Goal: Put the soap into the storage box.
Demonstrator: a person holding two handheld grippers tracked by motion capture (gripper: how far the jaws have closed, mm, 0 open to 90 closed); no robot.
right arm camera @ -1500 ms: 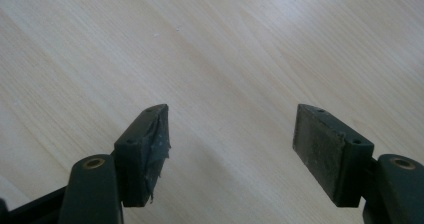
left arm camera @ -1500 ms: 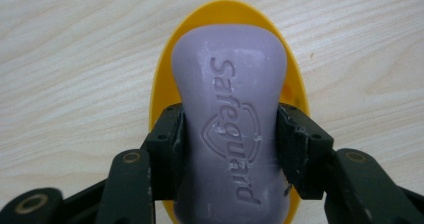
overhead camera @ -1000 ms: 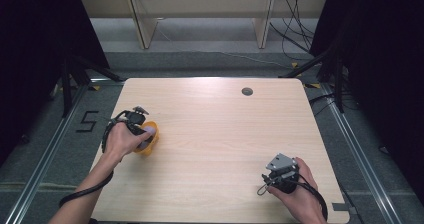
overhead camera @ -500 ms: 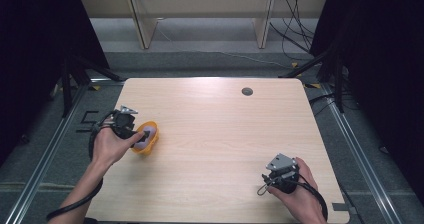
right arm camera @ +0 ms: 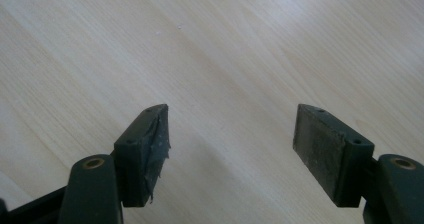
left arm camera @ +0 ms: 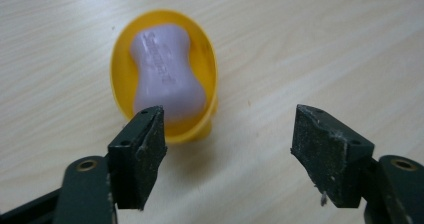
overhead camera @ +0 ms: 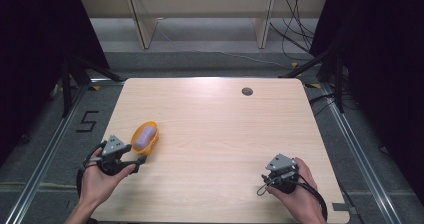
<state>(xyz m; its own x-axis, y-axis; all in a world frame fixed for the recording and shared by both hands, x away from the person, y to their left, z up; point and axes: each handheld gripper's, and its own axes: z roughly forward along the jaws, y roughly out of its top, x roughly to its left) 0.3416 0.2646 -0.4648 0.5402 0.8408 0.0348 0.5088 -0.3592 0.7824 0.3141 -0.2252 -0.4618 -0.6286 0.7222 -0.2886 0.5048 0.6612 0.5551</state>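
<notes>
1. Soap bar [left arm camera: 167,76], pale lilac with a pinched waist and raised lettering along the top that's too blurry to read, lies inside a bright yellow oval dish [left arm camera: 210,64].
2. Dish sits on the desk [overhead camera: 215,134] near its left edge, about halfway along that edge; in the high view the soap is at [overhead camera: 143,135] and the dish rim at [overhead camera: 154,138].
3. Left gripper [left arm camera: 227,151] has its jaws wide apart with nothing between them, sitting just short of the dish on the person's side; one jaw overlaps the dish's near rim in the left gripper view.
4. Right gripper [right arm camera: 230,149] is also spread wide and holding nothing, over bare wood near the desk's front right corner.
5. Small dark round grommet [overhead camera: 247,91] sits near the far edge, well apart from everything.
</notes>
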